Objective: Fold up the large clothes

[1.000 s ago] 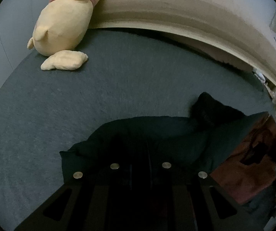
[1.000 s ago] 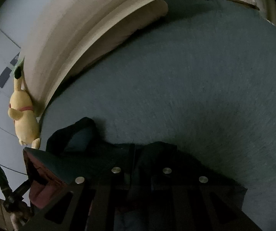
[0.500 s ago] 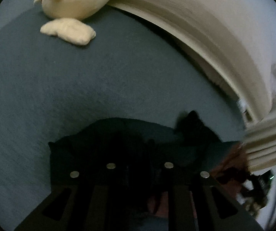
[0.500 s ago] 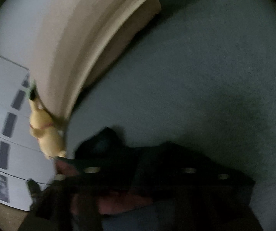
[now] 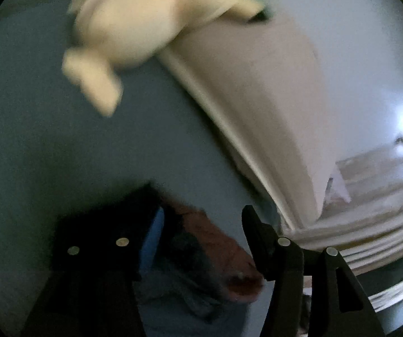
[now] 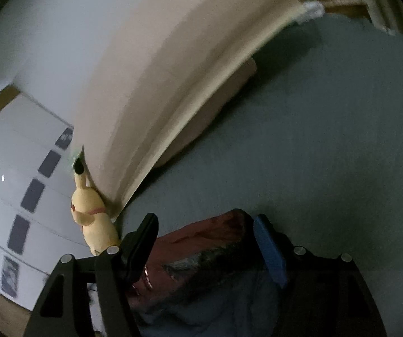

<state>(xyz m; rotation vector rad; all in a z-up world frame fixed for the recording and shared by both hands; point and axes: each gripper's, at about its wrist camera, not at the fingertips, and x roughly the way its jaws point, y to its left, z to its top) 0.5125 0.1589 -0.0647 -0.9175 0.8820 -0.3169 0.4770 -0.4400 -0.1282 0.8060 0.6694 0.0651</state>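
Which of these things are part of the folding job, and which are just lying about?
Part of the job:
- dark garment with reddish lining
- left claw, jaws opening
- right claw, open

Lying about:
- yellow plush toy
- beige headboard
- grey bedcover

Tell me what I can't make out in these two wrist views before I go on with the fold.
- Garment, right wrist view: its lower part is cut off by the frame edge and hidden by the right gripper; how far it is folded is unclear.
- Garment, left wrist view: motion blur and dim light smear its rust and blue layers; the left gripper, jaws opening, covers part.
- Plush toy, left wrist view: blurred, head cut off at the top.
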